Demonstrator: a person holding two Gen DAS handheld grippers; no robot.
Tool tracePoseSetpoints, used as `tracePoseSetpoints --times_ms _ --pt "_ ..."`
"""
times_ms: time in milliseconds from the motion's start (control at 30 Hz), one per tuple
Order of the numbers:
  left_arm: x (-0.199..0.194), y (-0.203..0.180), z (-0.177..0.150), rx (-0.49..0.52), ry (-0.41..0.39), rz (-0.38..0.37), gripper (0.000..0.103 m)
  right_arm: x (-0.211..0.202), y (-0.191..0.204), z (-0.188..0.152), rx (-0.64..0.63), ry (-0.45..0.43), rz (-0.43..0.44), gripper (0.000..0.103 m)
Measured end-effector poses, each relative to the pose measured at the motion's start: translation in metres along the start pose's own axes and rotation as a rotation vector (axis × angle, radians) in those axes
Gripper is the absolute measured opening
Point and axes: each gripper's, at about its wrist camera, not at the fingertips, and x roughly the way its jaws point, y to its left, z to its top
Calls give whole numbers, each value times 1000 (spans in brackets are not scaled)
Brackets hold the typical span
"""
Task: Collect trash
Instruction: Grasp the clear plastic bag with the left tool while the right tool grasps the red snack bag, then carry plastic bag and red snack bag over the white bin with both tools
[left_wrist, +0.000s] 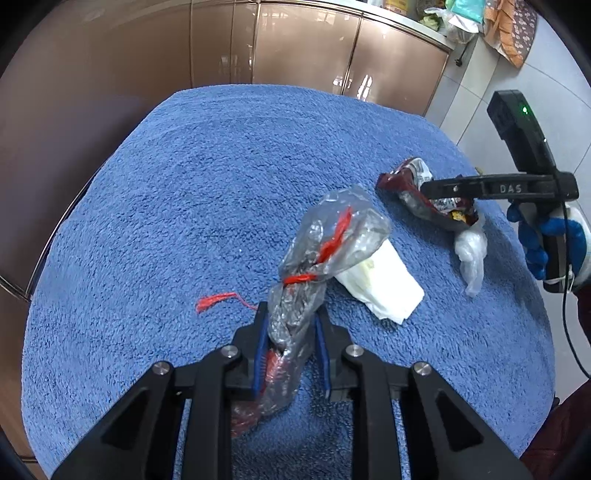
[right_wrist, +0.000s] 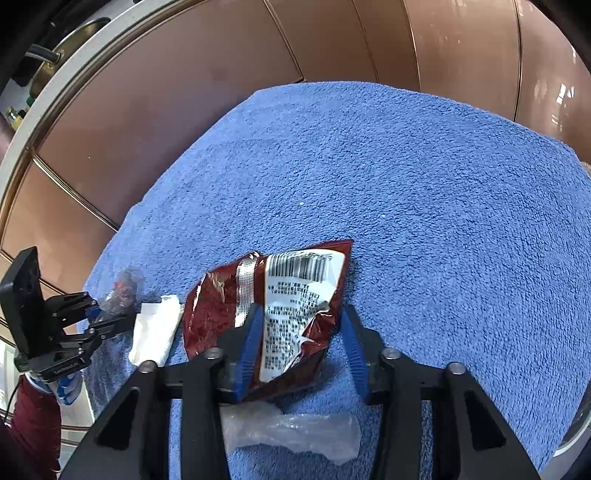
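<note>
A clear plastic bag (left_wrist: 332, 236) tied with red string stands up from between the blue pads of my left gripper (left_wrist: 291, 310), which is shut on its lower part. A dark red snack wrapper (right_wrist: 295, 295) with a barcode panel lies on the blue towel (right_wrist: 406, 184). It sits between the fingers of my right gripper (right_wrist: 303, 310); the left pad touches it and the right pad stands clear, so the gripper is open. The left wrist view shows the right gripper (left_wrist: 424, 188) over the same wrapper (left_wrist: 399, 182).
A folded white tissue (left_wrist: 380, 284) lies between the two grippers. A crumpled piece of clear plastic (right_wrist: 291, 432) lies just behind the wrapper. A loose red string (left_wrist: 216, 300) rests on the towel. Brown cabinet doors (left_wrist: 295, 44) stand behind. A blue-gloved hand (left_wrist: 535, 236) holds the right gripper.
</note>
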Motion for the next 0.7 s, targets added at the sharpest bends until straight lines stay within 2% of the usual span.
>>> tracePoseSetpoints --times_ms 67,100,400,700 --pt "-1 3 0 -10 -4 -3 19 3 1 1 2 1 2 23" --pt "-3 3 -2 -14 -6 -3 18 4 1 1 4 1 -1 21" --pt "-12 3 -4 -32 -22 14 14 5 7 0 4 -32 -3 16" --pt "-44 -5 -6 -53 -65 38 13 -36 12 -1 -13 -131 -9 14"
